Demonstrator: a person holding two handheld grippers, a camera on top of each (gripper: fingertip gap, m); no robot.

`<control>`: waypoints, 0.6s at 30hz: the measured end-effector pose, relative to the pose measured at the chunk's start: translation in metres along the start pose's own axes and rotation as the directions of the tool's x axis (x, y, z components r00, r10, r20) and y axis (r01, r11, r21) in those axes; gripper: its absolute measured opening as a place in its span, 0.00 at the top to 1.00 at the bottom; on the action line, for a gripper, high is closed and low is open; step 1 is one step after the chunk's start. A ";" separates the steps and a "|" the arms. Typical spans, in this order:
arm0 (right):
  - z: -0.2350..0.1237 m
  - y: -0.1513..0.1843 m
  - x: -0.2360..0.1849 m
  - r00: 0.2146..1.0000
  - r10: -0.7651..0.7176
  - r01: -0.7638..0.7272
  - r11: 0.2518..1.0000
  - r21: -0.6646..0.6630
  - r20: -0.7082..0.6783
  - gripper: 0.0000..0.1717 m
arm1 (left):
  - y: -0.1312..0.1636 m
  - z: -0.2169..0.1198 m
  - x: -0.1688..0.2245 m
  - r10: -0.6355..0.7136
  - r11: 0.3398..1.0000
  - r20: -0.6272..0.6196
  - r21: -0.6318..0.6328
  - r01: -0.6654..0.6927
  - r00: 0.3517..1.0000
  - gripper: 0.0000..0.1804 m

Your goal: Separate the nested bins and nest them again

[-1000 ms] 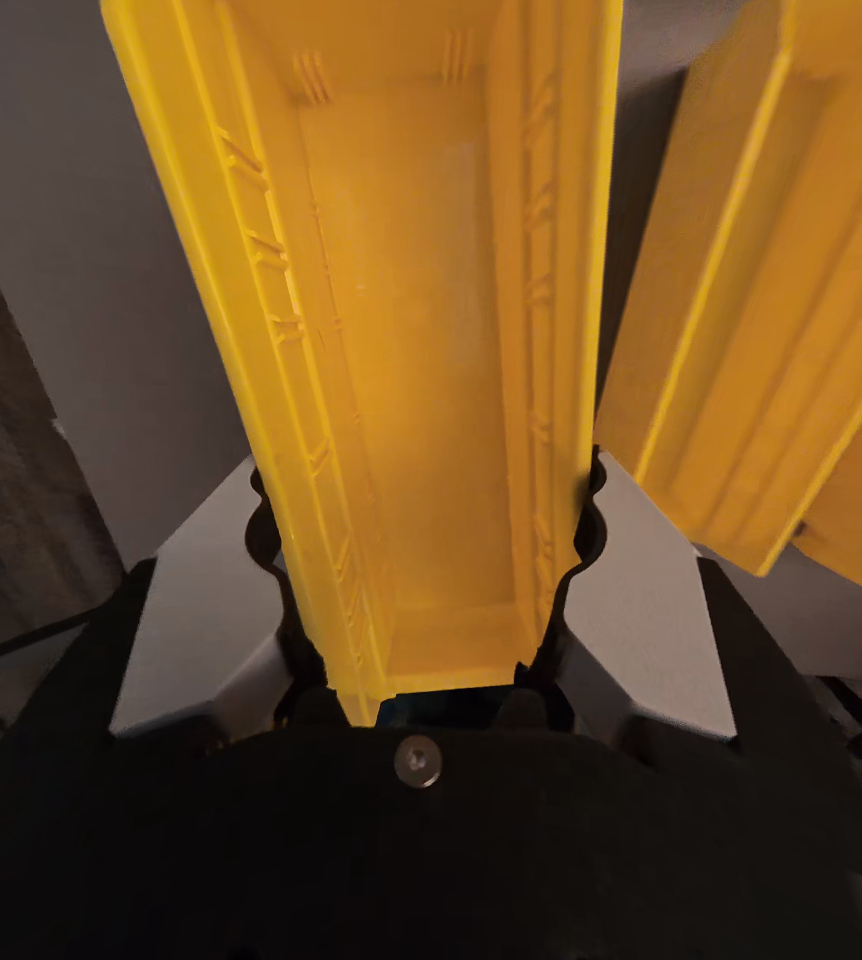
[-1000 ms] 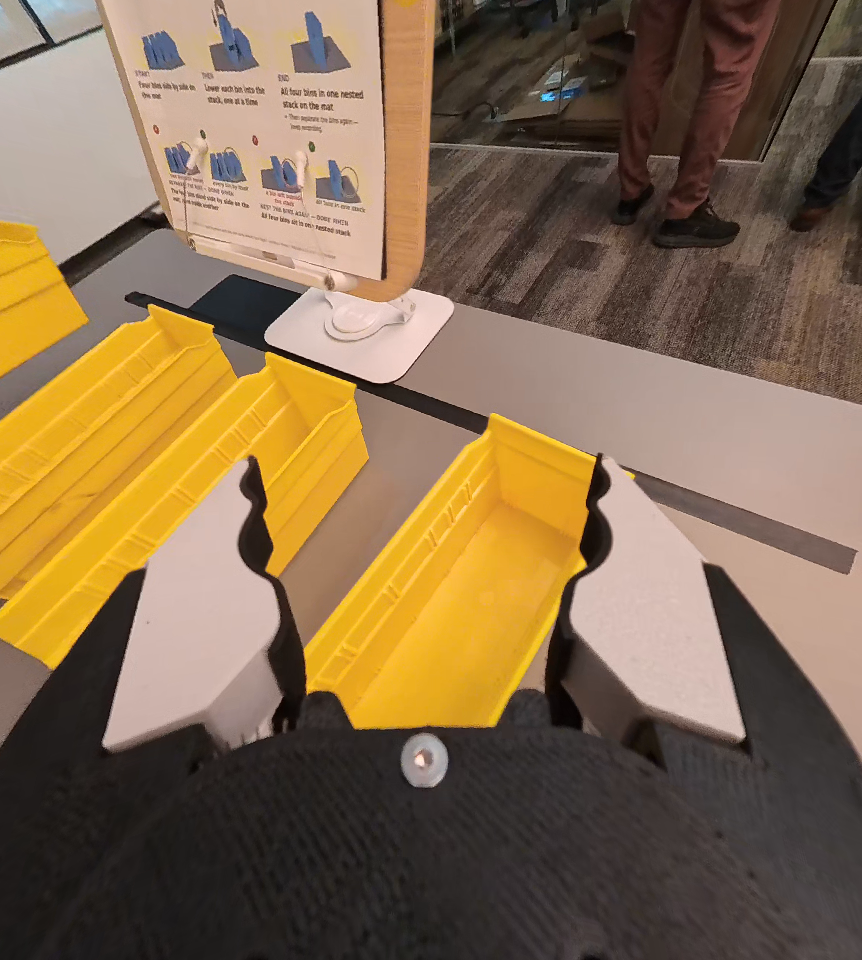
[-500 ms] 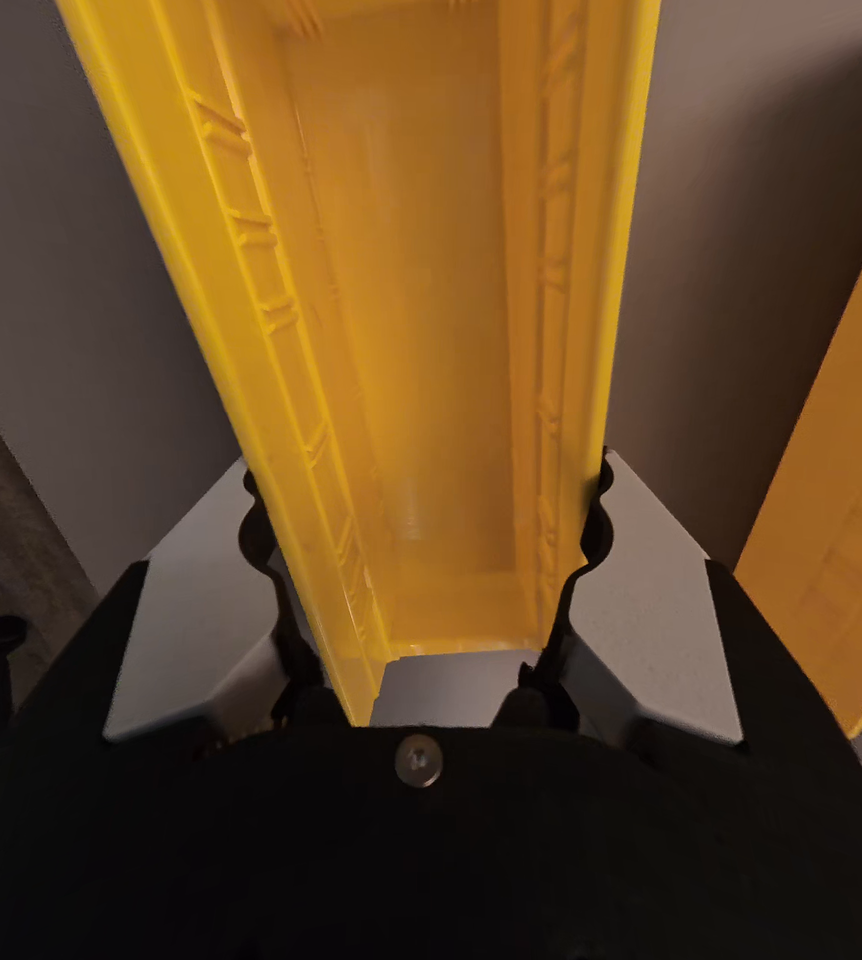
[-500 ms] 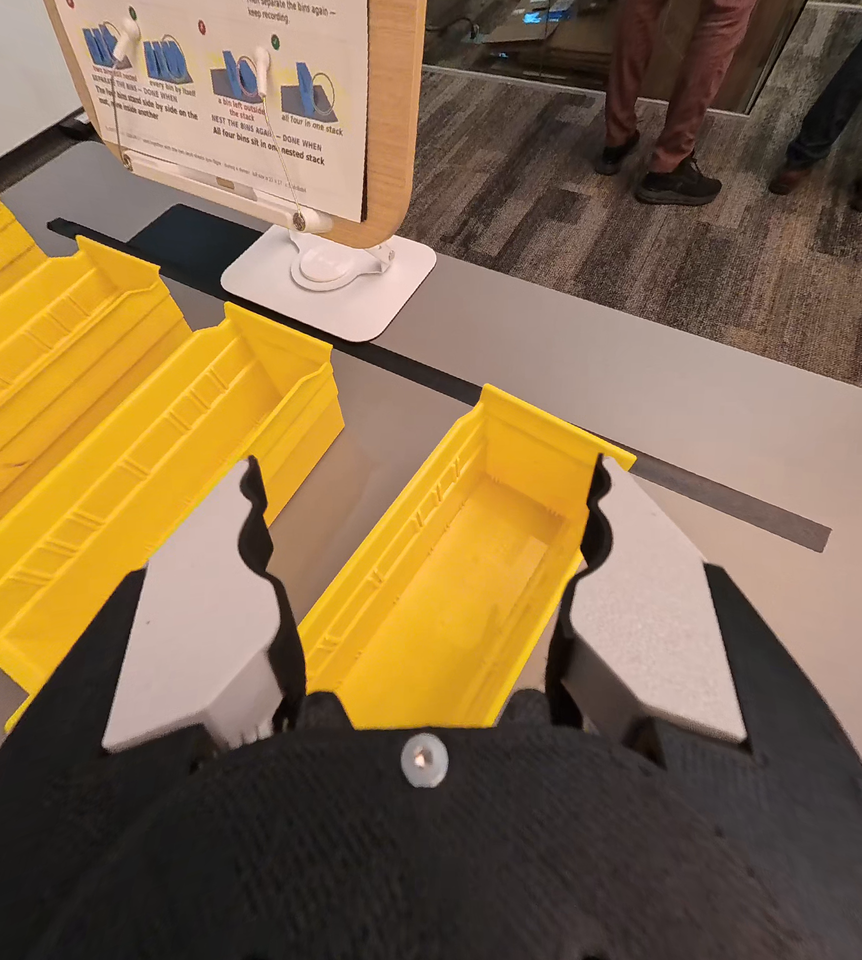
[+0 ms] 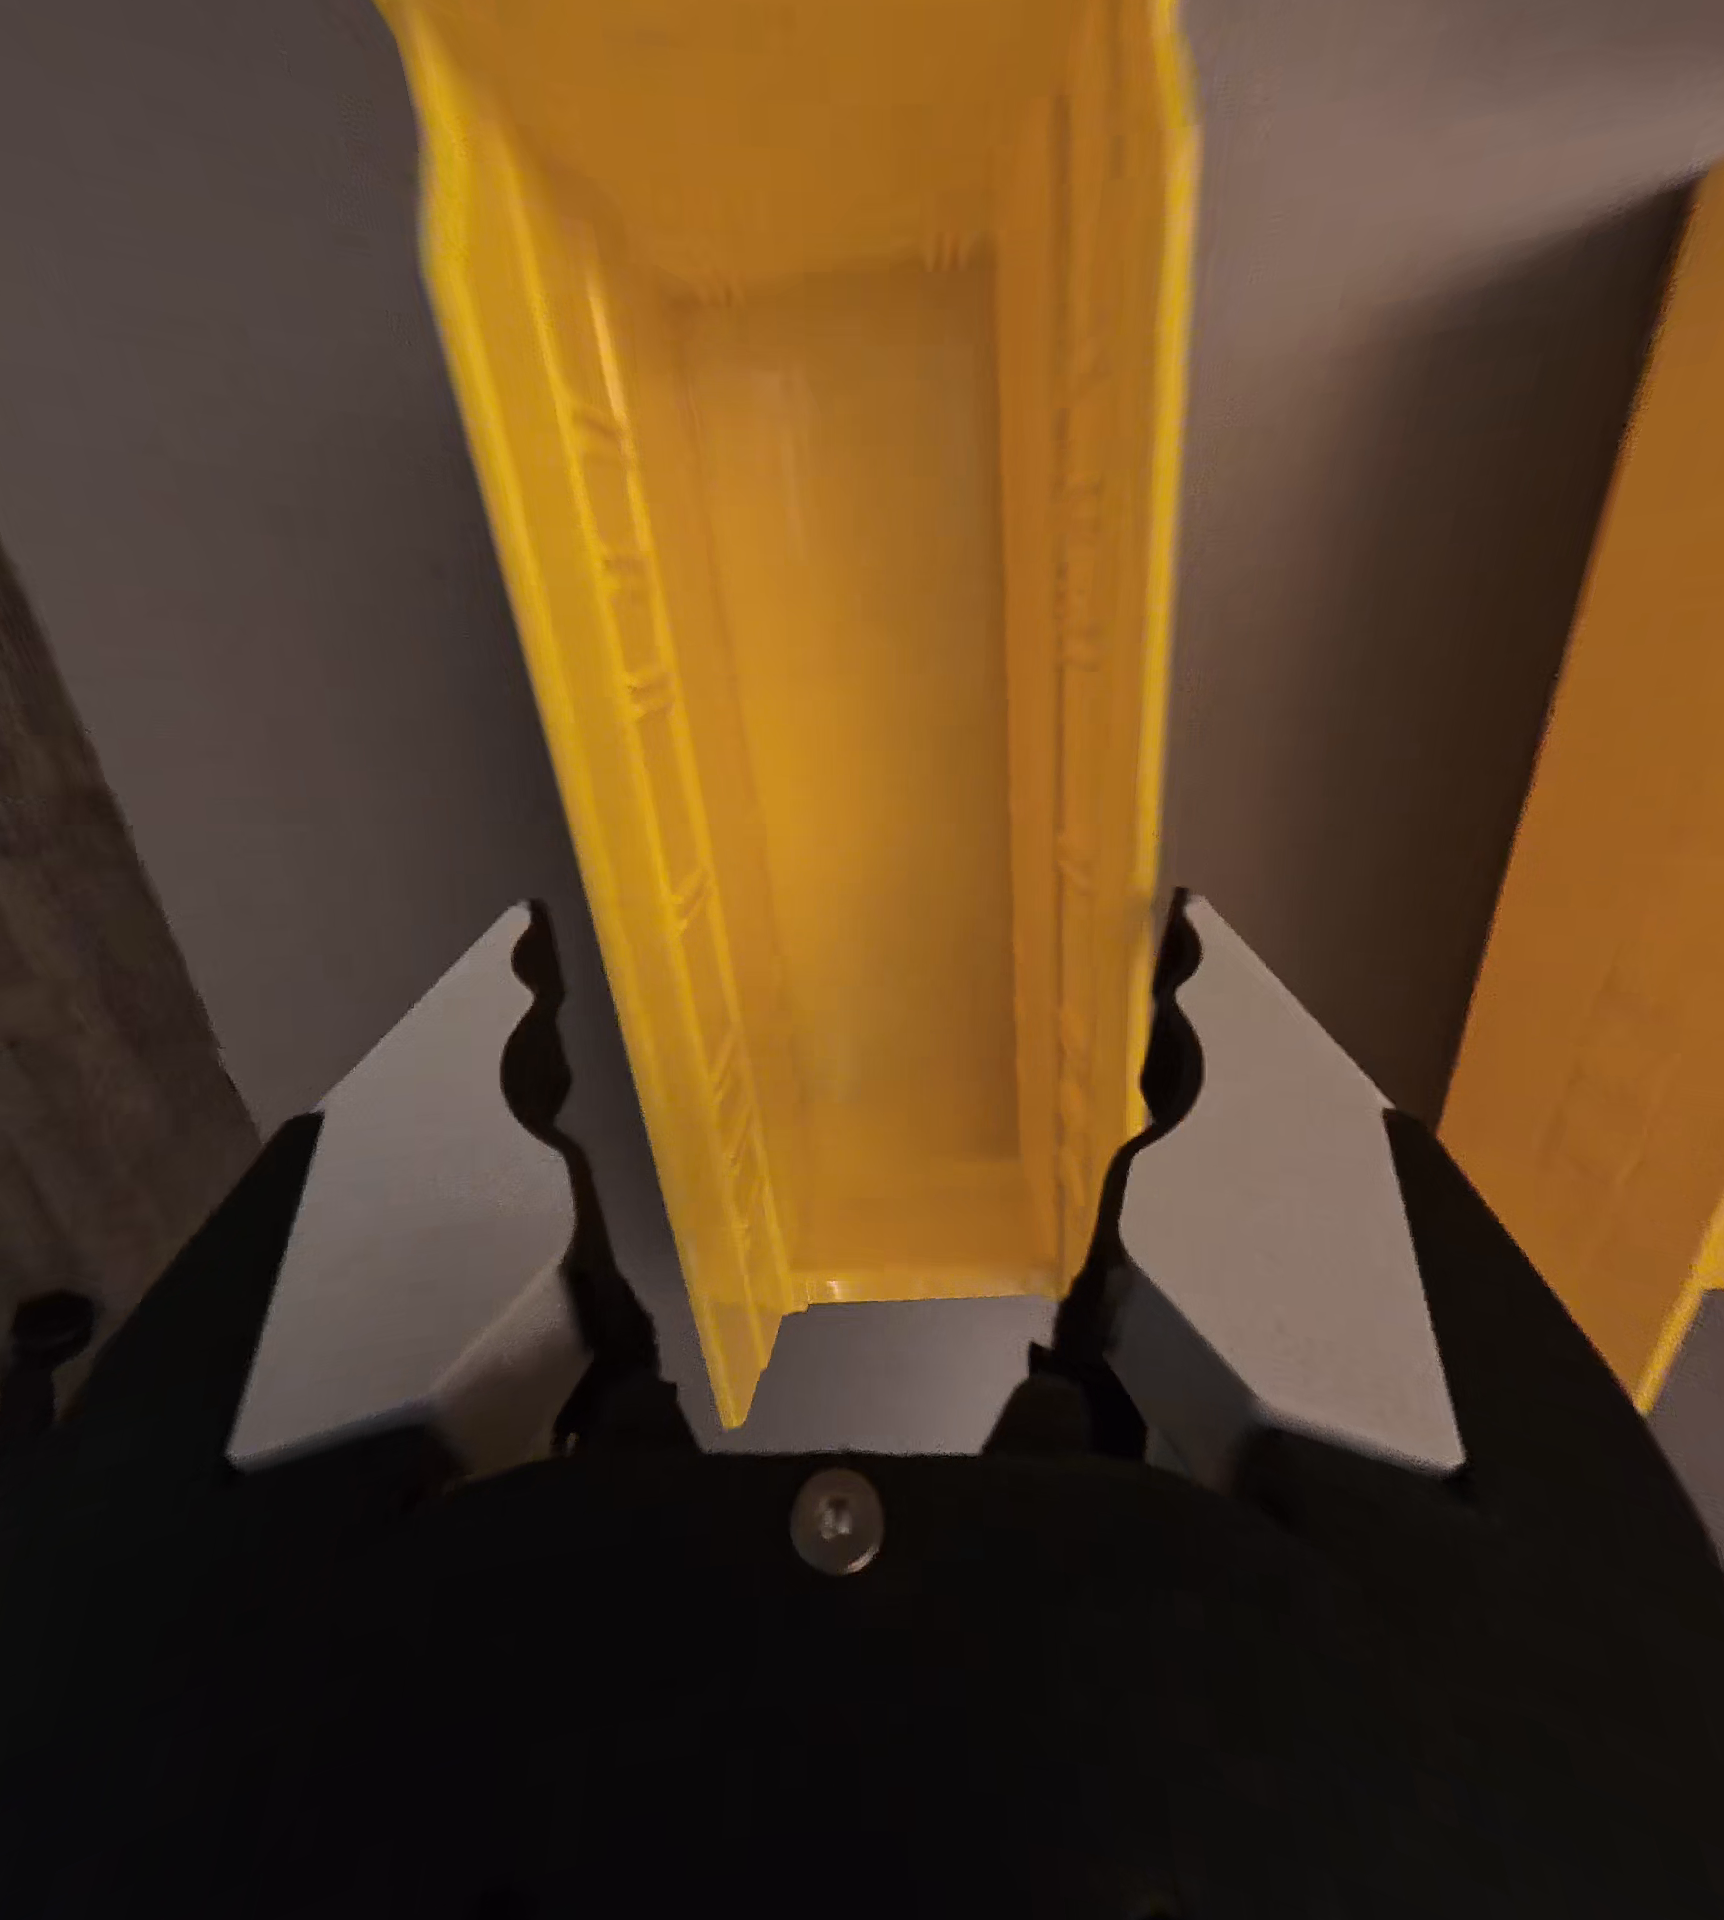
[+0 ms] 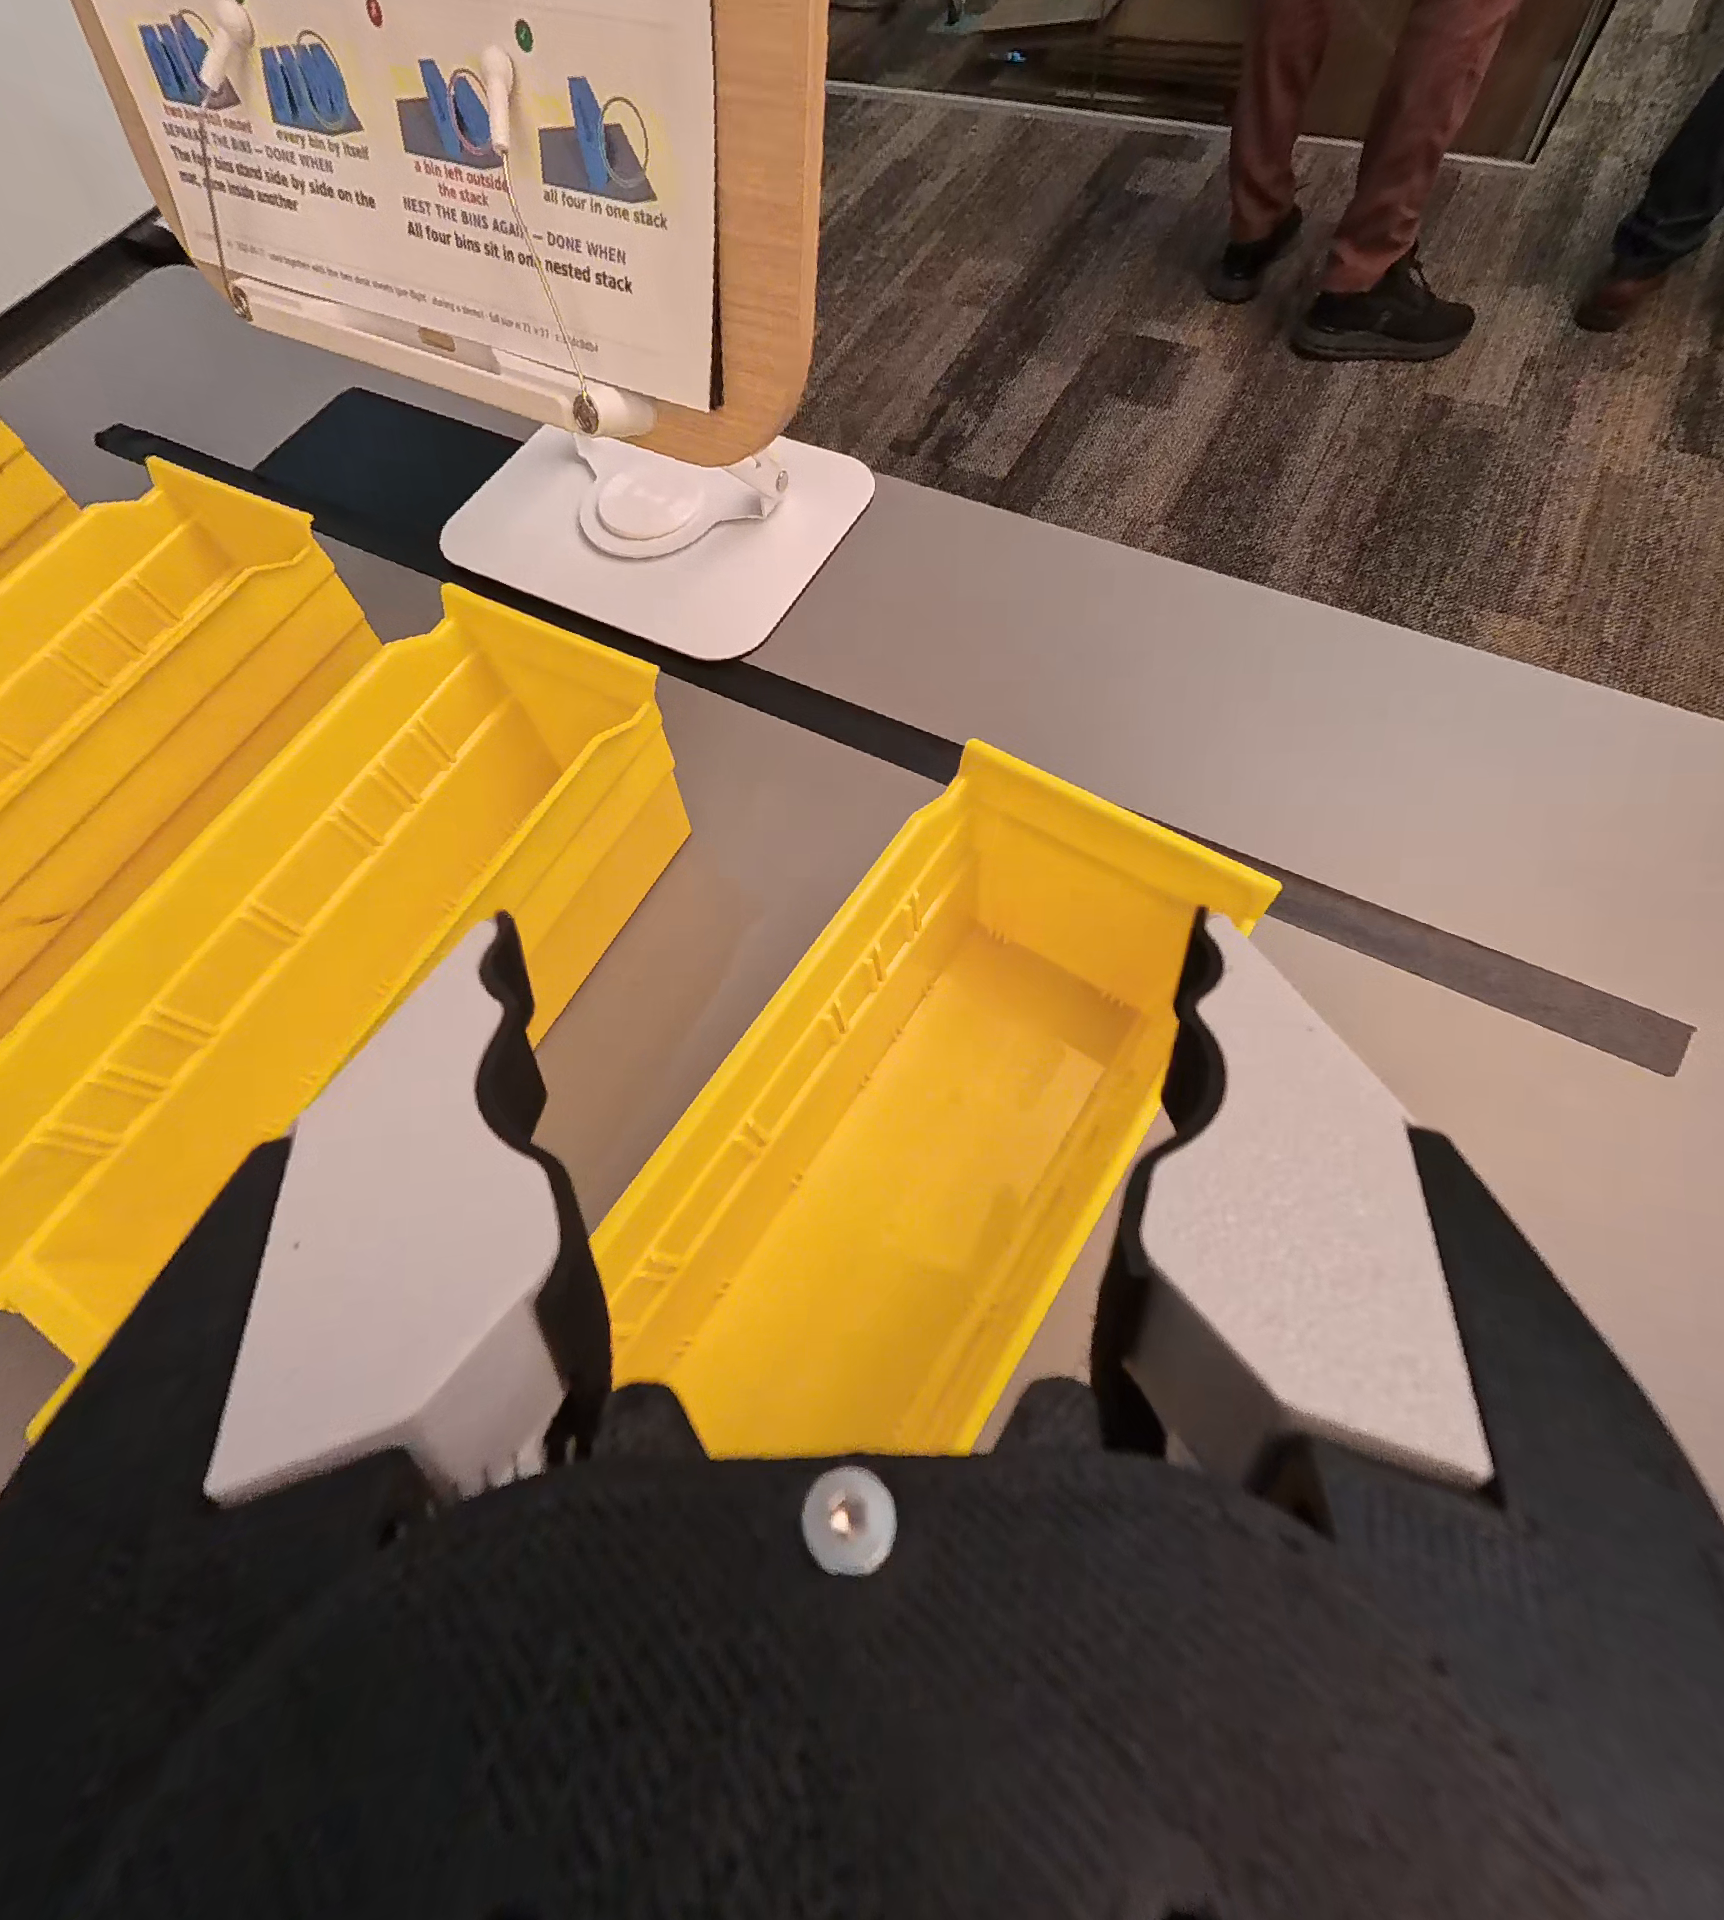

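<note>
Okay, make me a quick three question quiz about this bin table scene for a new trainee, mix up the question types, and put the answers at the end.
1. True or false: the long yellow plastic bin between the right gripper fingers has something inside.
2. What lies behind the bins? A) wooden-framed instruction board on a white stand B) red toolbox C) laptop
3. Fill in: the grey table is crossed by a dark ____.

Key: 1 false; 2 A; 3 strip.

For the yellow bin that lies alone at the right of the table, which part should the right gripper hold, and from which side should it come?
Probably the two long side walls near the bin's low open end. It stands upright on the table, lengthwise between the open right gripper, so coming from above at the near end lets the fingers straddle its narrow width. A gap shows beside the left finger; the jaws must close.
</note>
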State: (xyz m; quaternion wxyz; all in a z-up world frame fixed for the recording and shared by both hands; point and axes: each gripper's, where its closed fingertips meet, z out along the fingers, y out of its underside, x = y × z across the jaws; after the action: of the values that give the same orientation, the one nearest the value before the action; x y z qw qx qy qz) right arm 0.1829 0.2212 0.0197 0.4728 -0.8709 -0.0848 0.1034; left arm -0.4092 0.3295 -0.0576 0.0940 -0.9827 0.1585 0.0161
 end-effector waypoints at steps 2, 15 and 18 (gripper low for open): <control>0.000 0.001 0.002 1.000 -0.001 0.001 1.000 -0.004 -0.007 0.28 | -0.024 -0.036 0.004 0.022 0.988 -0.002 0.152 -0.022 1.000 0.42; -0.045 -0.013 -0.018 0.997 0.038 -0.032 0.996 0.081 -0.071 0.27 | -0.079 -0.272 0.148 0.340 -0.034 -0.187 0.977 0.211 0.921 0.50; -0.067 -0.018 -0.046 0.997 0.065 -0.059 0.989 0.133 -0.043 0.24 | -0.058 -0.313 0.173 0.403 -0.189 -0.157 0.950 0.250 0.902 0.52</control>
State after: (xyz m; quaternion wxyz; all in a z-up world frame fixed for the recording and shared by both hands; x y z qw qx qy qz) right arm 0.1552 0.1653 0.0753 0.5277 -0.8422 -0.0397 0.1030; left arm -0.2264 0.2712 0.2493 0.7768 -0.5112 0.1901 -0.3148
